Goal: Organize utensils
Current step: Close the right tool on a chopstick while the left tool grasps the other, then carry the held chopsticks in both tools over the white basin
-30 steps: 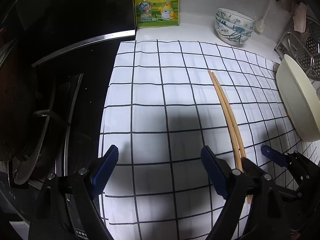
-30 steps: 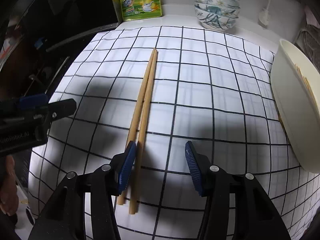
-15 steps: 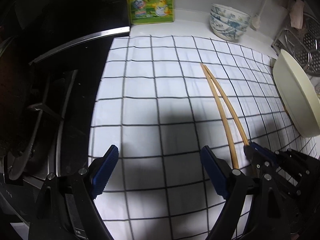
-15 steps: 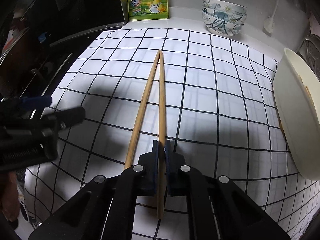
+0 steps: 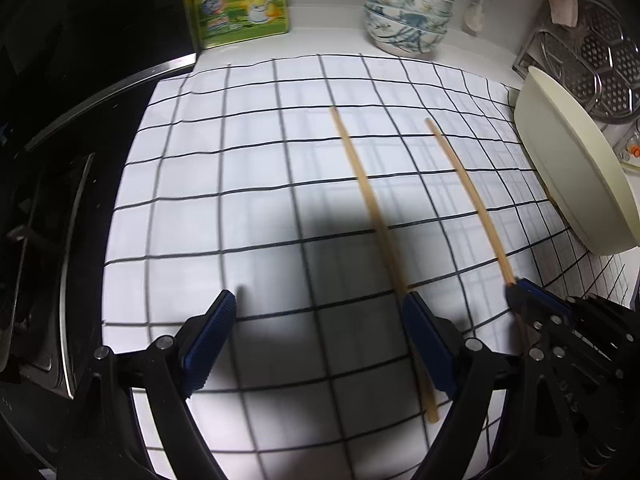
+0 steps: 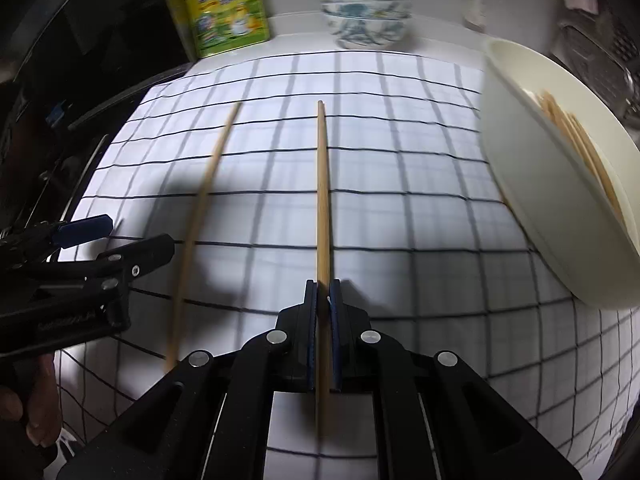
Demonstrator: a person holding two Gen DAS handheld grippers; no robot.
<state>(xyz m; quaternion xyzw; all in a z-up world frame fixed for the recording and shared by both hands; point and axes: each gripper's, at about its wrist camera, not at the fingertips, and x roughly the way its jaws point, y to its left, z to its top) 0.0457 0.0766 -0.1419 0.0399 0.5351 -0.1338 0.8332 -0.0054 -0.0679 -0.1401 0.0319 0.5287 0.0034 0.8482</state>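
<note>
A checked cloth is covering the counter. Nearest, the right gripper is pinching one chopstick; the left gripper is gaping wide beside the other chopstick. Farther right, the cream dish is holding chopsticks; the held one likely goes there next.
</note>
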